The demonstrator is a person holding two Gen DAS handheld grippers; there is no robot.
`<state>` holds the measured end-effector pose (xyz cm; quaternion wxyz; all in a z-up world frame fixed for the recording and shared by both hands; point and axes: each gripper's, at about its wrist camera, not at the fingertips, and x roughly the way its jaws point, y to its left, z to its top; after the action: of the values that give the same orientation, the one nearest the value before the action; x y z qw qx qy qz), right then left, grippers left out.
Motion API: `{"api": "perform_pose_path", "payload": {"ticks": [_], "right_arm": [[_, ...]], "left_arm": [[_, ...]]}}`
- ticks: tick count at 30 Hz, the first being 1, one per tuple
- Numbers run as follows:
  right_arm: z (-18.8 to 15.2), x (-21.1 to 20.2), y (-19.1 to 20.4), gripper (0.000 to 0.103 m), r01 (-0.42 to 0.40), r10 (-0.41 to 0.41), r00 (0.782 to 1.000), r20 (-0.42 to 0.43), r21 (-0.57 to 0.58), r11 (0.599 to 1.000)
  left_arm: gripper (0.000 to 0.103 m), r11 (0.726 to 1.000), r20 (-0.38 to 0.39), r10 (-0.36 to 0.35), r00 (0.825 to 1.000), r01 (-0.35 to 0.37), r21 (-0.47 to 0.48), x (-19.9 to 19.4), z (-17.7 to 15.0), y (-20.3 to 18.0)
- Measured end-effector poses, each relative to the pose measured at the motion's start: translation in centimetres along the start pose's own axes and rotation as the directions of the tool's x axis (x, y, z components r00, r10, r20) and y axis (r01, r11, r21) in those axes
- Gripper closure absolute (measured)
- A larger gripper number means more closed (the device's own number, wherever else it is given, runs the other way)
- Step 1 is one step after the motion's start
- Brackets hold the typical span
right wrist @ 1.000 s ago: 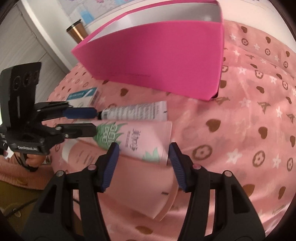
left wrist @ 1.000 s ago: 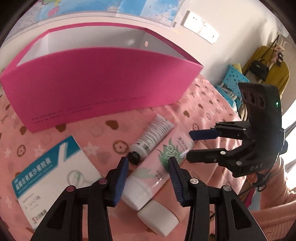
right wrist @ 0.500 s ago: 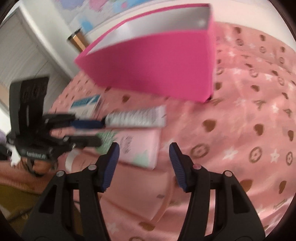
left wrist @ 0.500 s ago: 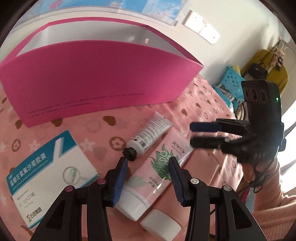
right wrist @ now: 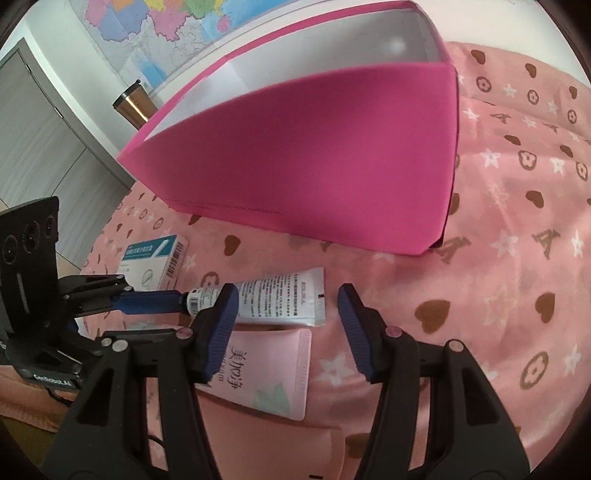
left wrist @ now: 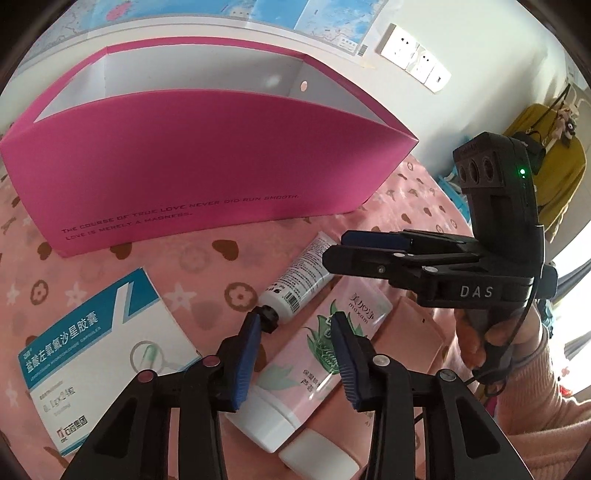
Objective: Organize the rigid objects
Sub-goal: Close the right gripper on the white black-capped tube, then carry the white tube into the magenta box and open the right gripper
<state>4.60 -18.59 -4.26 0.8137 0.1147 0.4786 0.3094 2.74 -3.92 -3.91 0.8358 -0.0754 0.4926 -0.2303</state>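
The left hand-held gripper (left wrist: 293, 356) points down at the pink-clothed desk (left wrist: 207, 273), its jaws closing with a gap still between the blue pads; the black cap of the small white tube (left wrist: 303, 280) sits just off the tip of its left pad, and the pink aloe tube (left wrist: 314, 365) lies beneath the gap, not pinched. The right hand-held gripper (right wrist: 284, 325) stands about half open, holding nothing, with the flat crimped end of the white tube (right wrist: 280, 302) between its fingertips and the pink tube (right wrist: 266, 380) lying below. In the left view the right hand-held gripper (left wrist: 336, 247) reaches in from the right, its fingers passing over the far end of the white tube, a hand (left wrist: 480, 339) in a pink sleeve on its handle. The two tubes lie side by side, touching, the pink one partly resting on a flat pink pouch (left wrist: 410, 339). A blue-and-white medicine box (left wrist: 99, 354) lies flat to the left, apart from the tubes. Beyond them all stands a magenta box (left wrist: 192, 166), open at the top; the white inner walls that show hold nothing, and its floor is hidden. A metal tumbler (right wrist: 135, 105) stands behind it by the wall map (right wrist: 155, 33)
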Motion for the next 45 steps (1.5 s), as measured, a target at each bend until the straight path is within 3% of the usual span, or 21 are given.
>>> {"api": "perform_pose_path", "payload": {"ticks": [9, 19, 31, 45], "right_arm": [[-0.6, -0.1, 0.3, 0.043, -0.022, 0.022, 1.000, 0.010, 0.020, 1.000], [-1.0, -2.4, 0.9, 0.043, -0.049, 0.045, 0.995, 0.086, 0.046, 0.998], [0.2, -7.2, 3.1, 0.043, -0.040, 0.040, 0.979, 0.199, -0.005, 0.999], [4.1, -10.0, 4.0, 0.043, -0.007, 0.020, 0.952, 0.306, -0.044, 0.999]], "left_arm": [[0.064, 1.000, 0.003, 0.019, 1.000, -0.019, -0.015, 0.5, 0.5, -0.1], [0.063, 1.000, 0.031, 0.014, 0.999, -0.014, -0.005, -0.4, 0.8, -0.3], [0.063, 0.997, 0.139, 0.004, 0.990, -0.015, 0.074, -4.1, 2.8, -2.2], [0.063, 0.984, 0.277, 0.036, 0.960, -0.082, 0.156, -7.0, 8.0, -3.8]]}}
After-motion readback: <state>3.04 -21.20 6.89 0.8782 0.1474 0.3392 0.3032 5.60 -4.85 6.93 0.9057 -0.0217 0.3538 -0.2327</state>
